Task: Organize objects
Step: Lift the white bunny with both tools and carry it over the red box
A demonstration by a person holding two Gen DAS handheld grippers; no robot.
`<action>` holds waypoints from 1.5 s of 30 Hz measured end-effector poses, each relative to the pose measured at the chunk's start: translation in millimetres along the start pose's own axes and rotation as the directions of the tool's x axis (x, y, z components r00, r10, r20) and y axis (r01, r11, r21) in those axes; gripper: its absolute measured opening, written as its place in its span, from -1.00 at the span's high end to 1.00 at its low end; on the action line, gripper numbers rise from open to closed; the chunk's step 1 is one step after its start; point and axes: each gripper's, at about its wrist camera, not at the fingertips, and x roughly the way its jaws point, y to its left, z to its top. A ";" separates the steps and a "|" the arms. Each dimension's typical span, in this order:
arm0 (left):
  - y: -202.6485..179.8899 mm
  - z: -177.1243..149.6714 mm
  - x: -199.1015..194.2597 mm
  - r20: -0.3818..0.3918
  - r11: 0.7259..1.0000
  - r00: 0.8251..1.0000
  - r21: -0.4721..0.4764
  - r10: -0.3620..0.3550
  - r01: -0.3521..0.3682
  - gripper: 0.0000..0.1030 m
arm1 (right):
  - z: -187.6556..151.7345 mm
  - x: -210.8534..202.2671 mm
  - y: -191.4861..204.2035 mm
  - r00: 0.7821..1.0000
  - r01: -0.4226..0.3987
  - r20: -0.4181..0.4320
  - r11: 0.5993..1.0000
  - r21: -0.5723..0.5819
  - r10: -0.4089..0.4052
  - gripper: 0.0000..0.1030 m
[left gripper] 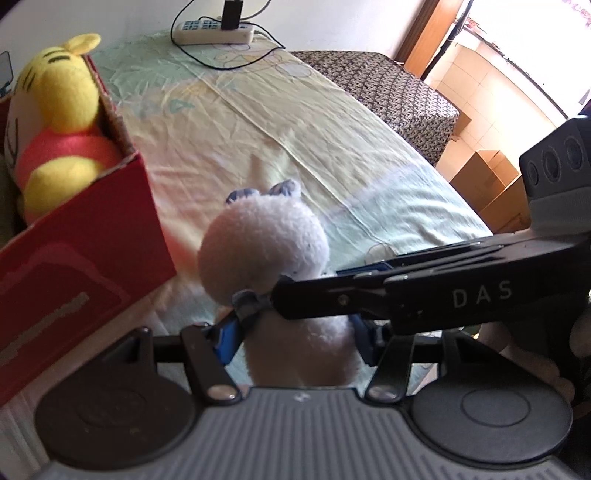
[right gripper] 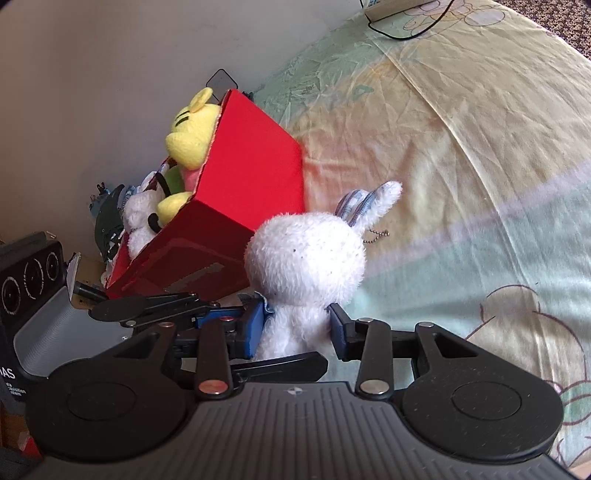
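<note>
- White plush bunny (right gripper: 308, 254) is the item in hand: short fuzzy pile, stuffed, striped ear linings, small bead chain (right gripper: 376, 236) dangling off the head. It sits centre frame in both wrist views, upright, over the bedsheet (right gripper: 461, 155).
- Right gripper (right gripper: 299, 325): blue pads (right gripper: 255, 325) pressed into the bunny's neck and upper body from both sides, pinching it.
- Left gripper (left gripper: 295, 332): its pads (left gripper: 227, 334) flank the bunny's lower body, crossing the right tongs. They look closed on the fur; I judge contact on both sides, though the right side is partly hidden.
- Handling, my judgement: very light, soft, compresses under the pads, no fragility. Fuzzy pile gives good friction; slip is unlikely, but the head is bulkier than the body and may flop.
- Best hold: the narrow neck or torso, as now. Avoid ears and the bead chain.
- Red cardboard box (right gripper: 255, 192), left of centre in the right view, already holds a yellow bear plush (right gripper: 194, 138) and a white plush (right gripper: 138, 218). It looks crowded and tilted.
- Power strip (left gripper: 214, 31) at upper centre of the left view, well apart.
</note>
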 end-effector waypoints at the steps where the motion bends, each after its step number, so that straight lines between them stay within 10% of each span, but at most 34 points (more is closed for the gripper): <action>1: 1.6 -2.2 -5.2 0.005 1.000 1.000 0.006 -0.009 0.009 -0.13 | -2.5 -1.2 5.0 1.000 -0.002 0.006 1.000 -0.006 0.002 0.21; 26: 26.1 -46.6 -151.9 0.281 0.986 0.954 0.154 -0.103 0.062 -0.13 | -29.8 -40.7 128.9 0.978 -0.064 0.181 0.976 -0.206 0.102 0.22; 37: 76.1 -28.6 -195.2 0.464 0.999 0.886 0.038 -0.013 -0.005 -0.13 | 17.8 -11.9 176.7 0.952 -0.120 0.215 0.913 -0.390 0.217 0.23; 45: 110.7 -15.2 -178.1 0.479 0.995 0.873 -0.078 0.092 -0.062 -0.13 | 52.3 32.9 180.5 0.961 -0.134 0.158 0.884 -0.447 0.226 0.23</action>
